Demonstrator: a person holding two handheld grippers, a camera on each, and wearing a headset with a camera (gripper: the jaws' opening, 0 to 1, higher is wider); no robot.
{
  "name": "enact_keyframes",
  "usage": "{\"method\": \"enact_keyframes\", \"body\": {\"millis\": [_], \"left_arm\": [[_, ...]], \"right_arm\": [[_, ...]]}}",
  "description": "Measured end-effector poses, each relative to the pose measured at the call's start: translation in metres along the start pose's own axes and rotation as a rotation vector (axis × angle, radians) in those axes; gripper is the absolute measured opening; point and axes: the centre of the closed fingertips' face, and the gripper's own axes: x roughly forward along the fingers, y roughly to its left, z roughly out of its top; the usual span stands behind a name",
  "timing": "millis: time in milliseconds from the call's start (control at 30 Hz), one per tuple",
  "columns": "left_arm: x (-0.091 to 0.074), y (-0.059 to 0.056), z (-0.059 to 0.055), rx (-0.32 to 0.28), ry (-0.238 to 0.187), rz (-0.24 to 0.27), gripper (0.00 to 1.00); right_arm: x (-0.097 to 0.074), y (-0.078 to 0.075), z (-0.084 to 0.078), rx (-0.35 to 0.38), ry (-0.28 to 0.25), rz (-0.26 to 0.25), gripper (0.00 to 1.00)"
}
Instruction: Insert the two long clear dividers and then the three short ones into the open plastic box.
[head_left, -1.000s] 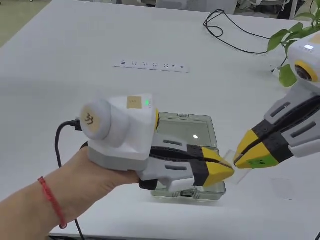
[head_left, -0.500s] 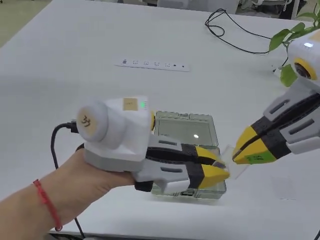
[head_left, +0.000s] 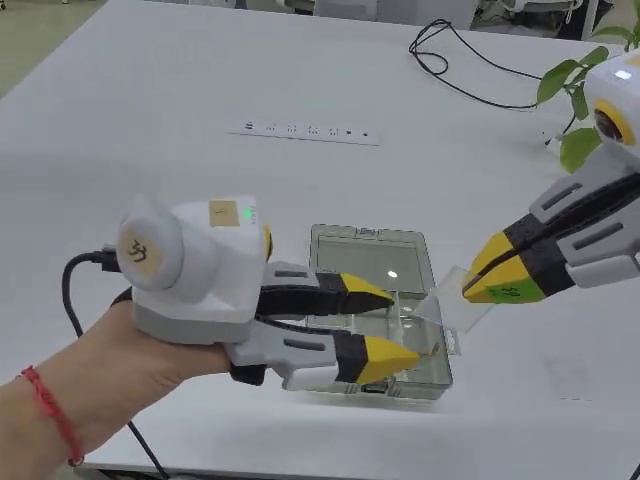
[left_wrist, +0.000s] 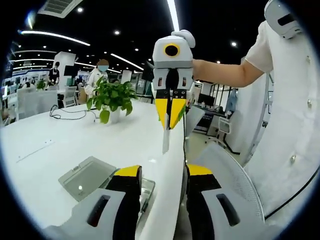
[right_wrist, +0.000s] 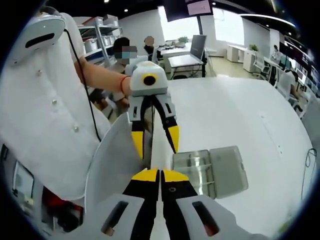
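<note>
Nearest, my left gripper (head_left: 378, 322) hovers over the open plastic box (head_left: 420, 383), fingers wide apart. My right gripper (head_left: 482, 287) pinches a clear divider (head_left: 452, 306) at the box's right edge. Whether dividers sit inside, I cannot tell. The green sticker's (head_left: 508, 292) writing is unreadable. Only the gripper views show people. Farther off lies a power strip (head_left: 305, 131).
</note>
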Motion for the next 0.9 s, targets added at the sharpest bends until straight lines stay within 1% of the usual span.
{"method": "enact_keyframes", "body": {"millis": [67,167,233,267,367,433,500,600,700,800,833,900], "left_arm": [[-0.005,0.006,-0.001,-0.006,0.0,0.018,0.39],[-0.008,0.009,-0.003,-0.002,0.004,0.031,0.46],[-0.01,0.013,-0.006,0.013,0.02,0.044,0.5],[-0.012,0.015,-0.007,0.012,0.025,0.051,0.52],[-0.015,0.018,-0.009,0.007,0.023,0.061,0.58],[-0.017,0.02,-0.013,0.011,0.034,0.072,0.63],[-0.018,0.023,-0.018,0.012,0.046,0.081,0.69],[-0.021,0.026,-0.023,0.012,0.053,0.091,0.75],[-0.023,0.027,-0.028,0.011,0.067,0.096,0.8],[-0.025,0.029,-0.037,0.022,0.095,0.106,0.86],[-0.025,0.03,-0.039,0.025,0.098,0.109,0.89],[-0.026,0.03,-0.041,0.022,0.104,0.109,0.92]], "right_arm": [[0.0,-0.004,-0.002,0.001,0.006,-0.015,0.03],[0.0,-0.009,-0.004,0.006,0.005,-0.03,0.03],[0.0,-0.013,-0.005,0.011,0.004,-0.04,0.03],[0.001,-0.015,-0.006,0.012,0.006,-0.047,0.03],[0.003,-0.023,-0.009,0.017,0.01,-0.06,0.03],[0.006,-0.026,-0.01,0.019,0.012,-0.067,0.03],[0.011,-0.03,-0.011,0.017,0.018,-0.076,0.03],[0.017,-0.037,-0.011,0.013,0.02,-0.091,0.03],[0.025,-0.044,-0.014,0.0,0.03,-0.104,0.03],[0.034,-0.052,-0.017,0.001,0.026,-0.112,0.03],[0.036,-0.054,-0.018,0.0,0.027,-0.117,0.03],[0.041,-0.058,-0.021,-0.001,0.026,-0.122,0.03]]}}
